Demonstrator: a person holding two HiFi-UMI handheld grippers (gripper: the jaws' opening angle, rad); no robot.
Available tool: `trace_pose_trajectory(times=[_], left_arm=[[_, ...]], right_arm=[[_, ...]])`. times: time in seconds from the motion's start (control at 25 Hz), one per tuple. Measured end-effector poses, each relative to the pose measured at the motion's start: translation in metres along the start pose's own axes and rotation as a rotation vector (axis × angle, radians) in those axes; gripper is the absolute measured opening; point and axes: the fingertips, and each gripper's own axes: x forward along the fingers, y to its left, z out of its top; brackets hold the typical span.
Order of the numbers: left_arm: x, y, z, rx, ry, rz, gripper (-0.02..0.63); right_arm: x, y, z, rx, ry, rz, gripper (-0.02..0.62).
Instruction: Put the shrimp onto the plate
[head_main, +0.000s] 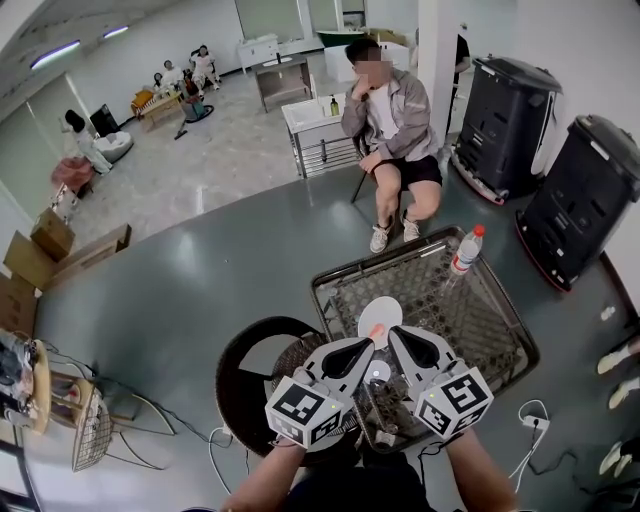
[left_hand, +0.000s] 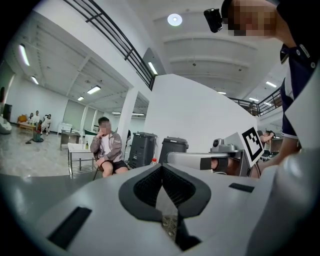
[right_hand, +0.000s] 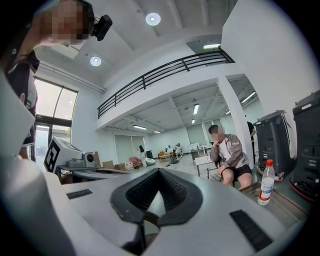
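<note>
Orange shrimp (head_main: 377, 329), small & blurry, lies on round white plate (head_main: 386, 310) on dark wicker table (head_main: 497, 325). Left gripper (head_main: 361, 349) & right gripper (head_main: 401, 340) both clenched, empty, tips beside plate. Red-capped clear plastic bottle (head_main: 464, 251) at far edge; seated person (head_main: 392, 125) beyond.

A wide hall with a glossy grey floor (head_main: 200, 270) and white walls; a white pillar (head_main: 435, 50) rises at the far right; a seated person (head_main: 390, 120) waits beside a small white table (head_main: 315, 125); tall black machines (head_main: 510, 110) stand right; cardboard boxes (head_main: 45, 240) lie left; a far group of people (head_main: 185, 75) sits; a railed balcony (right_hand: 160, 75) runs overhead under round ceiling lights (right_hand: 153, 19); tall windows (right_hand: 52, 107) glow left.
</note>
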Motion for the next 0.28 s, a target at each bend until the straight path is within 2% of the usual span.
trace_pose_trajectory(times=[0.28], left_arm=[[0.0023, -0.0056, -0.003, -0.009, 0.009, 0.002, 0.009]], right_arm=[[-0.0041, -0.0026, -0.0001, -0.002, 0.004, 0.004, 0.005]])
